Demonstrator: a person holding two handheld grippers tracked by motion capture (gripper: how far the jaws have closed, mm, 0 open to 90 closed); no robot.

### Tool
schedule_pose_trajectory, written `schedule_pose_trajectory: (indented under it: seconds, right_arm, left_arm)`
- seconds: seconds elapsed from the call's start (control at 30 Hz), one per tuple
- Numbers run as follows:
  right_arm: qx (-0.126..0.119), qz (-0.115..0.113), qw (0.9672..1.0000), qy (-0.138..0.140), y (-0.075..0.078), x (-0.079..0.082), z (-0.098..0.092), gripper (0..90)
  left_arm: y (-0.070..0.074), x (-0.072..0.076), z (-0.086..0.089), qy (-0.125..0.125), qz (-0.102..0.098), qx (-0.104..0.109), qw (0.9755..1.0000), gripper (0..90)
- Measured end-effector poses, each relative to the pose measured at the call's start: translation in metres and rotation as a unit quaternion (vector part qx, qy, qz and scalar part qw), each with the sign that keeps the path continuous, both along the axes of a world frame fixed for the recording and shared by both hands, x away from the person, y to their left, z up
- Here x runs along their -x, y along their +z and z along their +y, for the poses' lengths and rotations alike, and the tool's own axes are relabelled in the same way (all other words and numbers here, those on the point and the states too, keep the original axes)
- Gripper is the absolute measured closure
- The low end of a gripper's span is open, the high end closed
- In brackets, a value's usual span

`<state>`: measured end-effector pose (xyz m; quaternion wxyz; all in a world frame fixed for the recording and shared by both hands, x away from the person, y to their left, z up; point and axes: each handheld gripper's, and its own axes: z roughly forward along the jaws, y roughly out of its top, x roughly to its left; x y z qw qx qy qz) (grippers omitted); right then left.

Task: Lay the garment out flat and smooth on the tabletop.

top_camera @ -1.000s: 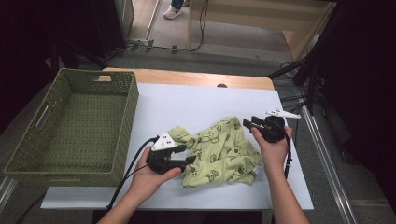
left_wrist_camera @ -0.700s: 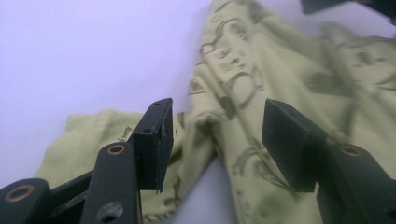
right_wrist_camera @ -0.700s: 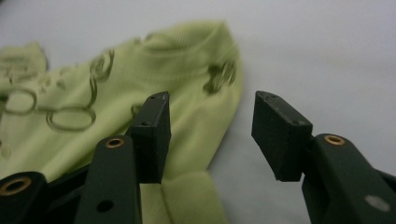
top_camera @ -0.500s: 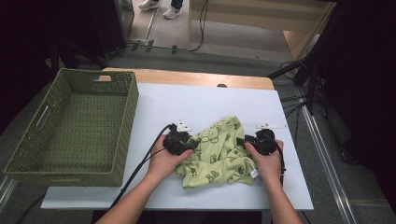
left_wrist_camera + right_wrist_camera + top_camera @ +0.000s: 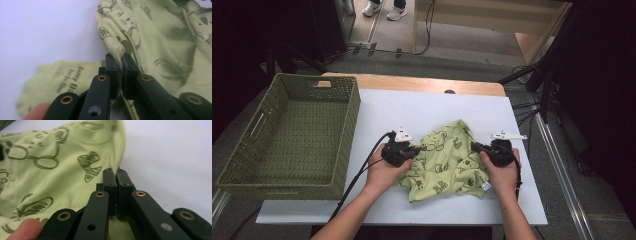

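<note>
A person at a white counter (image 5: pixel 432 107) works a pale green printed garment (image 5: pixel 447 160) with a hand-held claw in each hand. The garment lies crumpled on the counter's near half, between the two hands, well apart from the green woven basket (image 5: pixel 342 145) that stands at the counter's left edge. The left claw (image 5: pixel 416 150) has just been closing and is now clamped on a raised fold at the garment's left side; in the left gripper view that left claw (image 5: pixel 122 60) has its two black jaws pressed together with a pinch of the green fabric (image 5: pixel 160 35) caught between their tips, and a flap with dark lettering (image 5: pixel 67 80) lies flat on the counter beside them. The right claw (image 5: pixel 476 147) has likewise just been closing and grips the garment's right edge; the right gripper view shows that right claw (image 5: pixel 114 173) with its jaws together on a ridge of the cloth's hem (image 5: pixel 120 150), the bear and heart print (image 5: pixel 90 165) spread out to one side and bare white counter (image 5: pixel 170 157) to the other. A fingertip shows at the lower left corner of each gripper view. Beyond the counter's far wooden edge (image 5: pixel 412 82), cables trail over a grey floor (image 5: pixel 472 50), where a pair of shoes (image 5: pixel 384 9) stands
</note>
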<state>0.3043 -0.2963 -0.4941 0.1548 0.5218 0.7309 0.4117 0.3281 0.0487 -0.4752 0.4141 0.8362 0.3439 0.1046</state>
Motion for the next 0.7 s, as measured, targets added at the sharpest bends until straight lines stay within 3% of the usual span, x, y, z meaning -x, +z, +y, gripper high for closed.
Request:
schedule_pose_trajectory:
  seconds: [0.1, 0.2, 0.3, 0.37, 0.43, 0.47, 0.53, 0.6, 0.7]
  right_arm:
    - [0.028, -0.034, 0.9984, -0.035, 0.018, 0.003, -0.01, 86.0]
    - [0.041, -0.067, 0.9952, -0.058, 0.035, 0.003, -0.017, 86.0]
    - [0.053, -0.085, 0.9925, -0.07, 0.049, -0.003, -0.021, 85.8]
    - [0.058, -0.075, 0.9923, -0.079, 0.052, -0.013, -0.022, 81.0]
    - [0.058, -0.055, 0.9923, -0.094, 0.049, -0.025, -0.021, 60.1]
    - [0.057, -0.047, 0.9924, -0.098, 0.048, -0.028, -0.021, 55.0]
    - [0.032, -0.051, 0.9942, -0.089, 0.047, -0.027, -0.021, 49.6]
    - [0.003, -0.059, 0.995, -0.081, 0.046, -0.021, -0.021, 46.2]
    - [-0.011, -0.053, 0.9963, -0.067, 0.045, -0.01, -0.016, 42.0]
  left_arm:
    - [0.007, -0.004, 0.008, 0.019, -0.01, 0.019, 0.9996, 85.5]
    - [0.013, -0.006, 0.012, 0.036, -0.027, 0.028, 0.9986, 85.5]
    - [0.016, -0.012, 0.012, 0.049, -0.029, 0.033, 0.9978, 85.5]
    - [0.014, -0.019, 0.009, 0.061, -0.026, 0.029, 0.9974, 83.7]
    - [0.011, -0.023, 0.006, 0.073, -0.011, 0.032, 0.9968, 65.0]
    - [0.01, -0.023, 0.006, 0.073, -0.008, 0.03, 0.9968, 57.1]
    - [0.011, -0.018, 0.007, 0.068, -0.013, 0.034, 0.997, 50.2]
    - [0.011, -0.013, 0.008, 0.056, -0.013, 0.035, 0.9977, 48.5]
    - [0.007, -0.003, 0.007, 0.031, -0.003, 0.04, 0.9987, 48.5]
